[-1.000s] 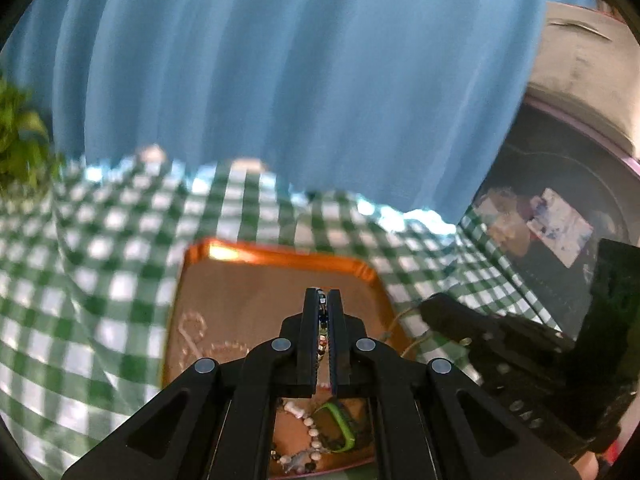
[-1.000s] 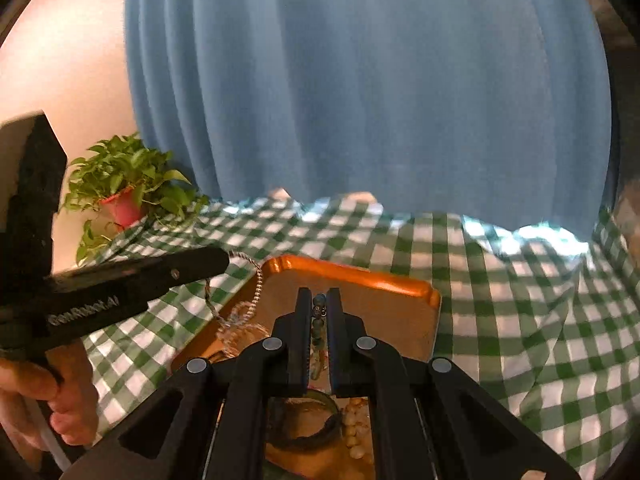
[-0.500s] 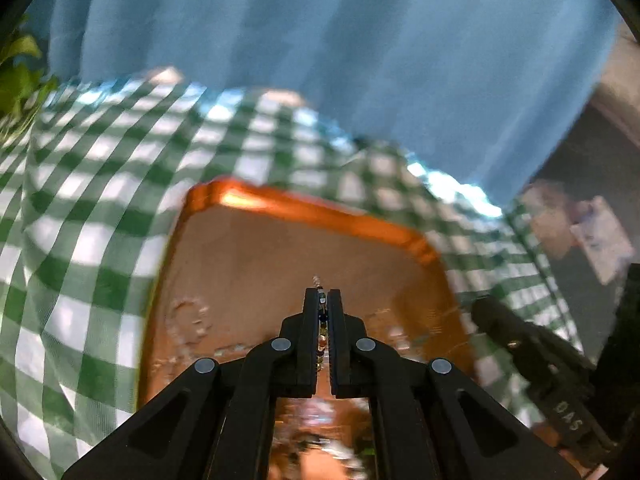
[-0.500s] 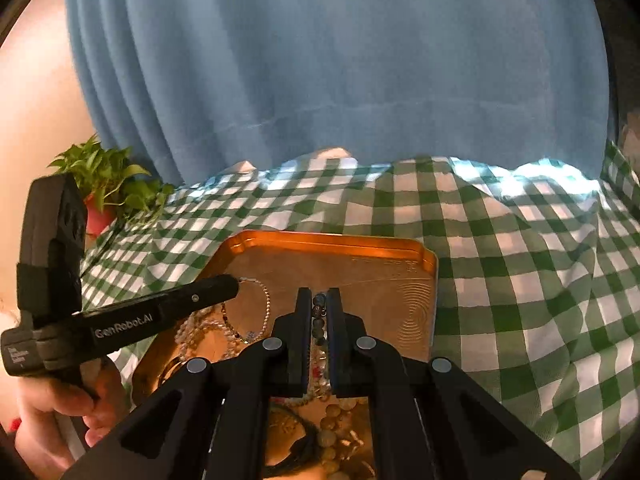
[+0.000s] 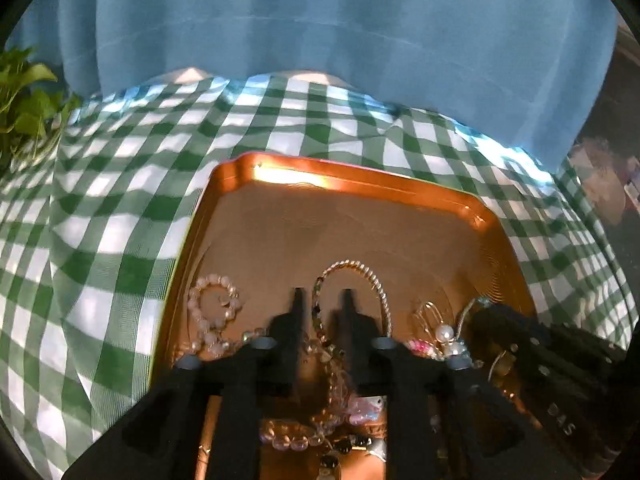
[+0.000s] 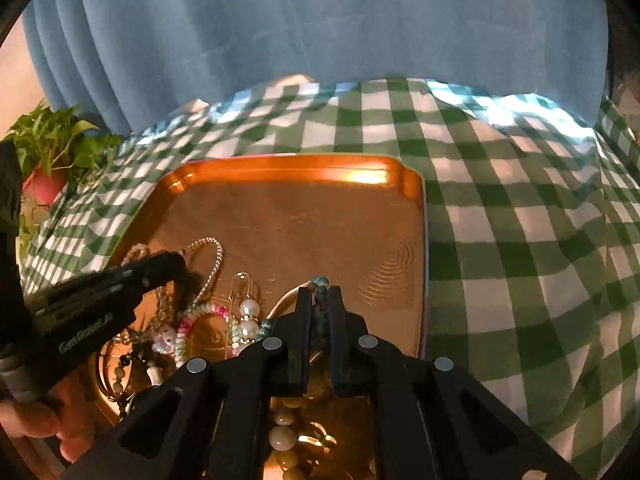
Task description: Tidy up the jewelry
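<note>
Sorting jewelry on the copper tray, which sits on the green-checked cloth over the surface.

Left gripper: jaws spread apart, nothing clamped. A dark beaded strand runs up the gap between them and joins the twisted silver chain, which arcs just above the fingertips. Strand looks free in the gap, lying on the tray rather than held. In the right wrist view this gripper comes in from the left edge of the frame, tip down among the pile by the silver chain.

Right gripper: jaws nearly together, pinching a teal beaded strand that pokes out just above the tips. Probably held so that one piece can be drawn clear of the tangle.

Rest of the jewelry is bunched along the lower part of the tray in both views: pink bead bracelet curled at lower left, pearl earrings and a pastel bead strand centre, larger pale beads under the right gripper body. Upper half of the tray is bare, so that is likely the spot for laying pieces out one by one.

Risk: strands overlap, so a pull on one may drag its neighbours.

Potted plant at left edge, blue curtain behind.
</note>
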Tool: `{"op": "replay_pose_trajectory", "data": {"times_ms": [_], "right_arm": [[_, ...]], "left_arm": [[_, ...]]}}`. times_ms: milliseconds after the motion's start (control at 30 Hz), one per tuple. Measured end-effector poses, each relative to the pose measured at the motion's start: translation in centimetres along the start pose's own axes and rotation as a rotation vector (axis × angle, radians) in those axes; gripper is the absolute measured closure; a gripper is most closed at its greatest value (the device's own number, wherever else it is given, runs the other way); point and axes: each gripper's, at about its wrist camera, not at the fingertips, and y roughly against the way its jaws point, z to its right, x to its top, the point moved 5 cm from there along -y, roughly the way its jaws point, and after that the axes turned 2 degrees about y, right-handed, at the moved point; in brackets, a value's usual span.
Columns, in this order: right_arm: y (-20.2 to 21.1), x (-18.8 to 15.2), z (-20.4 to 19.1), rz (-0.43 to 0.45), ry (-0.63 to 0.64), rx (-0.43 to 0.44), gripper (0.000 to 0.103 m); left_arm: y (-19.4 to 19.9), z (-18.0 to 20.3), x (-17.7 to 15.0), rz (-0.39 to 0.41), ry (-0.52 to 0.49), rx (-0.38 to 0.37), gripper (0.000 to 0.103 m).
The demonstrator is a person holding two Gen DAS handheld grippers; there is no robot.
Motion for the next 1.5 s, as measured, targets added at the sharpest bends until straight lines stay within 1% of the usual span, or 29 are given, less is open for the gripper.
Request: {"op": "replay_pose_trajectory", "data": {"times_ms": [33, 67, 100, 167, 267, 400, 433, 467, 500, 567, 667, 700, 767, 833, 900, 1000, 1067, 1133, 1200, 1367, 1500], "right_arm": [[0.2, -0.1, -0.1, -0.009, -0.005, 0.020, 0.090], [0.3, -0.2, -0.1, -0.012, -0.006, 0.032, 0.085], [0.6, -0.3, -0.3, -0.007, -0.001, 0.037, 0.076], [1.3, -0.4, -0.7, 0.010, 0.041, 0.023, 0.069], [2.5, -0.7, -1.0, 0.034, 0.091, -0.017, 0.071], [3.9, -0.8, -0.7, 0.061, 0.088, -0.020, 0.071], [4.2, -0.8, -0.6, 0.064, 0.085, -0.014, 0.070], [4.6, -0.9, -0.5, 0.063, 0.072, -0.002, 0.062], [4.8, -0.9, -0.5, 0.067, 0.065, 0.004, 0.047], [5.8, -1.0, -0.7, 0.100, 0.046, -0.009, 0.033], [7.3, -1.5, -1.4, 0.148, 0.069, -0.067, 0.027], [7.6, -1.7, -1.6, 0.156, 0.073, -0.079, 0.026], [8.1, -2.7, -2.0, 0.155, 0.071, -0.092, 0.024], [8.4, -3.7, -2.3, 0.139, 0.052, -0.111, 0.024], [8.8, -4.7, -2.6, 0.119, 0.029, -0.119, 0.024], [10.2, -6.3, -3.6, 0.130, 0.026, -0.106, 0.024], [11.2, -7.7, -4.4, 0.124, 0.048, -0.129, 0.024], [11.9, -8.7, -5.1, 0.118, 0.060, -0.130, 0.024], [12.9, -10.0, -5.8, 0.106, 0.062, -0.135, 0.024], [17.2, -13.0, -8.2, 0.109, 0.062, -0.117, 0.024], [21.5, -15.0, -10.0, 0.143, 0.070, -0.101, 0.024]], "left_arm": [[0.1, -0.1, 0.0, -0.001, 0.015, -0.022, 0.045], [0.4, -0.1, -0.1, 0.006, 0.022, -0.031, 0.035], [0.9, -0.1, -0.2, 0.025, 0.024, -0.024, 0.035], [1.2, 0.0, -0.4, 0.035, 0.021, -0.012, 0.034], [1.4, 0.5, -0.9, 0.023, 0.020, -0.010, 0.032], [2.0, 1.0, -1.1, 0.015, 0.013, 0.001, 0.029], [2.3, 1.1, -1.1, 0.016, 0.010, 0.001, 0.025], [2.6, 1.2, -0.9, 0.018, 0.005, 0.008, 0.023], [2.9, 1.2, -0.9, 0.022, 0.003, 0.015, 0.021], [3.6, 1.2, -0.8, 0.035, 0.003, 0.027, 0.020], [4.6, 0.8, -1.3, 0.047, 0.024, 0.033, 0.020], [5.1, 0.5, -1.5, 0.054, 0.037, 0.035, 0.020], [6.8, -0.1, -2.1, 0.105, 0.068, 0.036, 0.020], [8.3, -0.6, -2.9, 0.123, 0.071, 0.042, 0.019], [9.5, -0.8, -4.2, 0.109, 0.045, 0.053, 0.019], [11.6, -0.9, -6.3, 0.108, 0.001, 0.071, 0.019], [13.0, -0.8, -7.8, 0.101, -0.014, 0.058, 0.019], [14.2, -0.4, -9.1, 0.083, -0.018, 0.041, 0.019], [16.0, 0.0, -10.2, 0.085, -0.024, 0.024, 0.019], [22.6, 2.2, -13.1, 0.134, -0.073, -0.011, 0.019], [27.9, 3.6, -15.2, 0.181, -0.110, -0.012, 0.019]]}}
